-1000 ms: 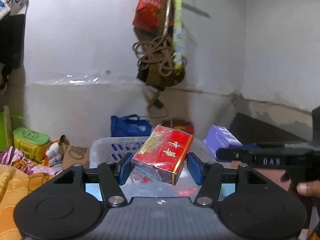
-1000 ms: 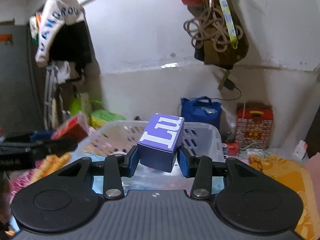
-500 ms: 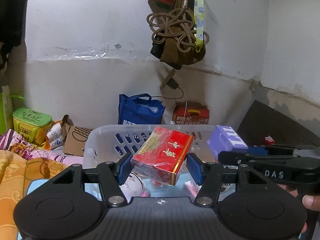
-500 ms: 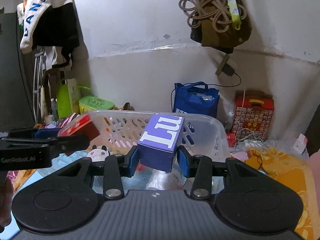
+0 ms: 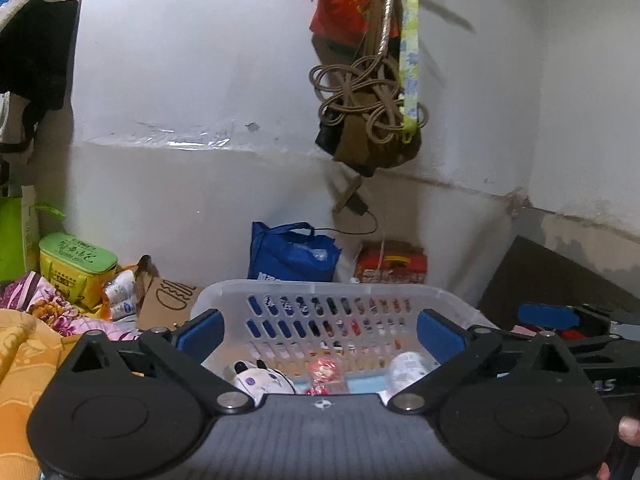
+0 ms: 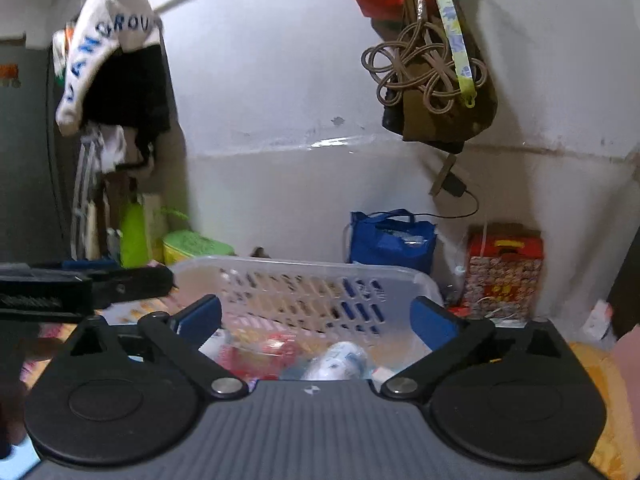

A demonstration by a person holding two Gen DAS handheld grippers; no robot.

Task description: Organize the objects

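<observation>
- Now both of my tongs stand wide apart, nothing between the blue pads.
- Left tongs (image 5: pixel 320 332): jaws have just been opening; gap is bare, pads frame the basket (image 5: pixel 312 292) (white, slotted wall) from my side.
- Right tongs (image 6: pixel 316 320): jaws have just been opening too; also bare, also over the near side of the same basket (image 6: pixel 304 276).
- Basket contents from the left view: a small white toy with black ears (image 5: pixel 258 378), a red-pink wrapped item (image 5: pixel 324 370), a white round thing (image 5: pixel 406 366), all on the basket floor.
- Right view shows the floor blurred: something red (image 6: pixel 256 354) and a white bottle-like item (image 6: pixel 340 356) (cannot tell more).
- My right tongs show at the right edge of the left view (image 5: pixel 560 320); my left tongs show as a dark bar at the left of the right view (image 6: pixel 80 284).
- A fingertip (image 5: pixel 628 428) shows at the lower right of the left view.
- Behind the basket, against the wall: blue bag (image 5: pixel 292 254), red printed box (image 5: pixel 390 266), green-lidded tin (image 5: pixel 76 268) to the left, cardboard piece (image 5: pixel 164 300) just beside the basket.
- On the wall: coiled brown cord (image 5: pixel 360 92) hanging over a brown bag, red bag (image 5: pixel 344 8) above it.
- Orange cloth (image 5: pixel 20 356) at lower left.
</observation>
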